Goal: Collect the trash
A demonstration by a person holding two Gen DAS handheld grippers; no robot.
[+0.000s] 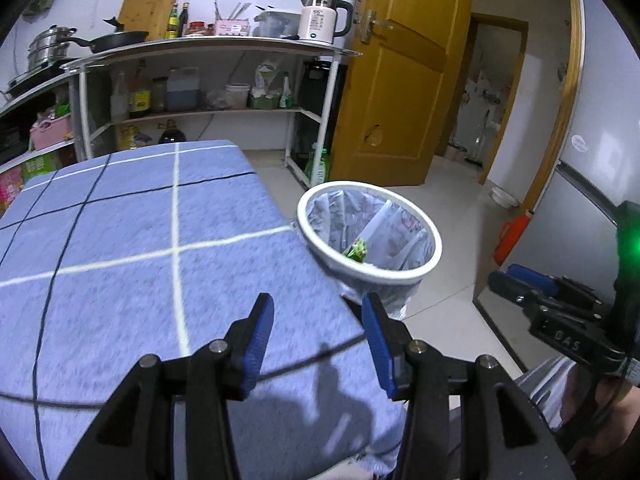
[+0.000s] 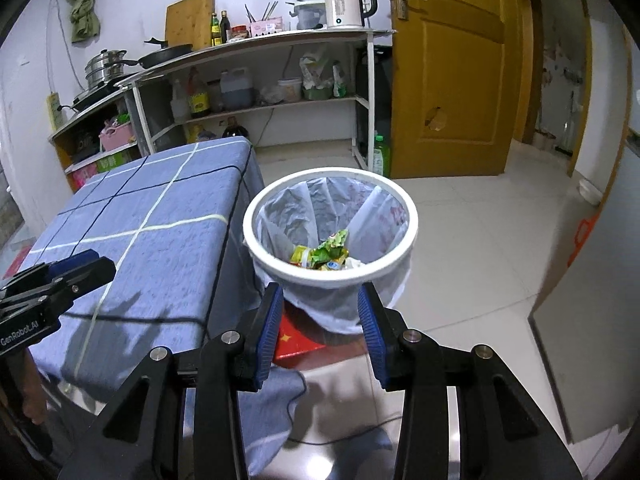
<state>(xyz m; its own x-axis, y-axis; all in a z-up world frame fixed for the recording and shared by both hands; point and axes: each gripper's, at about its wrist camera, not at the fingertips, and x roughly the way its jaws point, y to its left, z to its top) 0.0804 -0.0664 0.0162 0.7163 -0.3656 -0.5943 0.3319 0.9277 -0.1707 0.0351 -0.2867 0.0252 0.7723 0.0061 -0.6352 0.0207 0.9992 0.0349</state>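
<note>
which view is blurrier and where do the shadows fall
Left wrist view: the blue checked tablecloth is smeared with motion blur, and the claw casts a dark shadow near the cloth's front edge. Right wrist view: sharper, the trash in the white bin is crisp, and shadows fall on the cloth's near corner. Fisheye bends the shelf and door in both.

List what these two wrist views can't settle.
- Bin bottom: left view, near rim hides all but one green wrapper; right view, trash covers it.
- Table near edge: both views, gripper bodies block it.
- Red item under the bin: right view, liner and right gripper overlap it.
</note>
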